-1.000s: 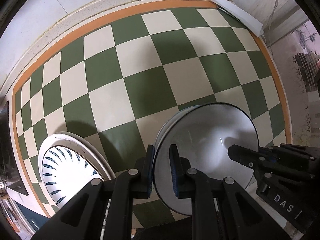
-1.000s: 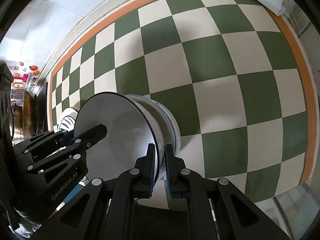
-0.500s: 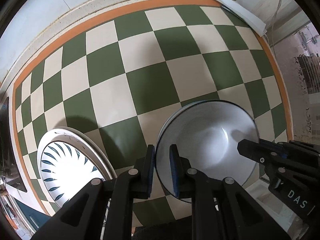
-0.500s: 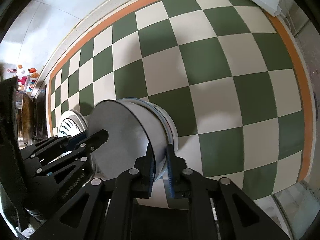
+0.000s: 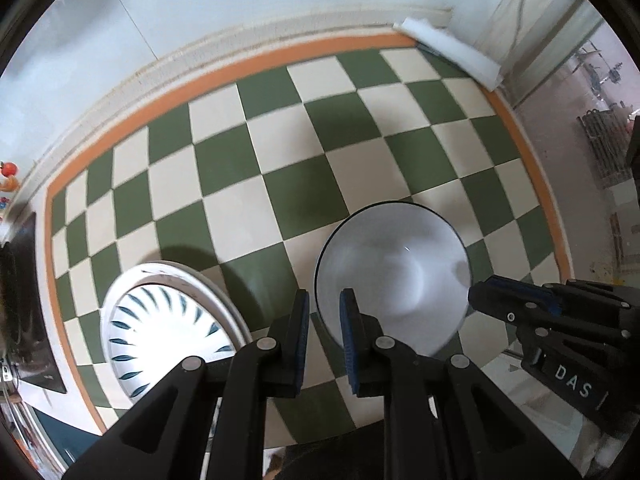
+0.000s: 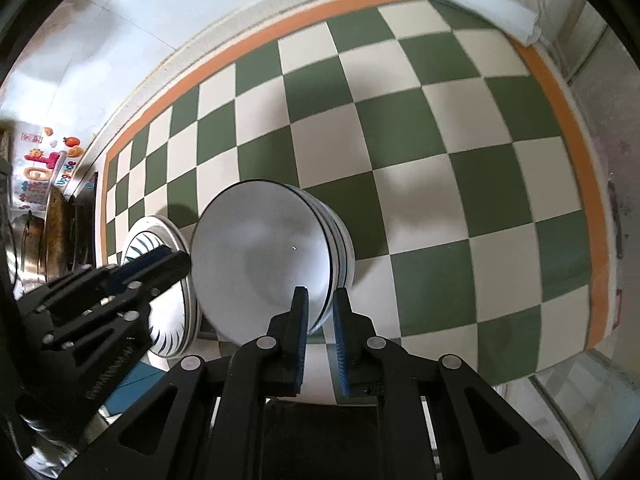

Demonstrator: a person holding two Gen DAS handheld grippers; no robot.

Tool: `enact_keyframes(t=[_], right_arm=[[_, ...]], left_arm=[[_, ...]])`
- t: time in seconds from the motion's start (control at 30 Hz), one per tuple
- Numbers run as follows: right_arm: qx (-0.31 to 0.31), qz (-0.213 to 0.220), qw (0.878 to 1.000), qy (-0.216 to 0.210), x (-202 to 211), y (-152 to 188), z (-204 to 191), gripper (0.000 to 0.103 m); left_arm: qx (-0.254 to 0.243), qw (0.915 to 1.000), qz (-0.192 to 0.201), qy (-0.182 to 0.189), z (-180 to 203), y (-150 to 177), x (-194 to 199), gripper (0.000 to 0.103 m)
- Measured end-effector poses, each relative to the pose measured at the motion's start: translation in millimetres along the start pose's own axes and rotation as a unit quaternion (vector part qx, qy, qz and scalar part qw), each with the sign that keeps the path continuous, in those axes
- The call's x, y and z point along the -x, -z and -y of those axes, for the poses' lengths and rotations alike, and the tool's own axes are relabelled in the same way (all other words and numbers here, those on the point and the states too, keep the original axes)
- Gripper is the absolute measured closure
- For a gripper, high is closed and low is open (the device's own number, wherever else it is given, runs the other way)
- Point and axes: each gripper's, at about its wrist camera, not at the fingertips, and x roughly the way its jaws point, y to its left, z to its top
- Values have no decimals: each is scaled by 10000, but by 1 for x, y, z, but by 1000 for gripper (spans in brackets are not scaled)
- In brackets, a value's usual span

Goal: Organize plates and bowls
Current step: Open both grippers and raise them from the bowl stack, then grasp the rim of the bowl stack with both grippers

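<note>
A stack of white bowls with thin dark rims [image 5: 394, 272] [image 6: 264, 256] stands on the green-and-cream checked cloth. My left gripper [image 5: 323, 322] stands at the stack's left rim, its jaws a little apart with the rim between the pads. My right gripper [image 6: 320, 322] stands at the right rim the same way, jaws slightly apart. A white plate with blue leaf marks [image 5: 160, 324] [image 6: 160, 280] lies left of the bowls.
An orange border [image 5: 280, 60] edges the cloth, with a pale wall behind. A folded white cloth [image 5: 448, 50] lies at the far right corner. Dark cookware [image 6: 44, 228] stands at the left edge.
The tilted bowls have come down level onto the cloth. Both grippers' jaws have eased apart and pulled back a little from the rims.
</note>
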Motion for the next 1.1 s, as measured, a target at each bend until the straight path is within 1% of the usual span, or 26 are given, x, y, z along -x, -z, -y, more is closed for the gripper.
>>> enact_keyframes(t=[0.07,0.1,0.13,0.17,0.2,0.23,0.27,0.3,0.33,0.37,0.4,0.5,0.53,0.57,0.6,0.77,0.97,1.1], right_arm=[[61,86,9999,52,11,8,-4,87],[87,126,9999,74,16,13,-5,86],[125,164,9997,96,21,17,-7,80],[155,190,9996,118,25,20,-9,69],[195,232,9995,123,31,25,-10,64],[229,298,9992,109,37,29,-12,55],[253,348,9990,121,42,33,-13,50],[288,410,9986,157,48,38,-15,48],[310,464,9983,181,53,41,-16,44],[321,514,9980,185,58,44,-17,39],[333,558,9977,183,62,47,-18,37],[304,644,9973,188,74,55,-18,28],[282,645,9974,171,77,57,-18,21],[259,660,9974,150,80,58,-17,17],[253,679,9973,134,83,61,-17,17],[236,820,9962,163,94,65,-17,10],[214,857,9960,153,95,59,-17,8],[169,809,9965,147,84,49,-12,7]], left_arm=[[-41,10000,75,38,0,6,12,86],[-49,9999,128,55,0,9,17,83],[-73,9997,202,63,1,14,25,80],[-98,9997,232,80,1,17,29,77],[-108,9995,279,136,1,20,35,76],[-101,9993,324,176,1,23,40,74],[-101,9991,368,194,1,26,45,68],[-94,9989,398,211,1,28,47,59],[-78,9987,435,238,0,30,51,56],[-49,9985,478,268,-1,33,55,43],[-44,9983,519,277,-2,34,59,31],[37,9973,705,216,-7,38,70,18],[47,9970,736,244,-8,39,72,17],[66,9966,763,306,-10,40,75,13],[77,9964,772,344,-11,41,77,10],[122,9961,747,456,-13,44,81,9],[139,9957,650,640,-15,40,75,7],[239,9960,463,727,-21,30,58,7]])
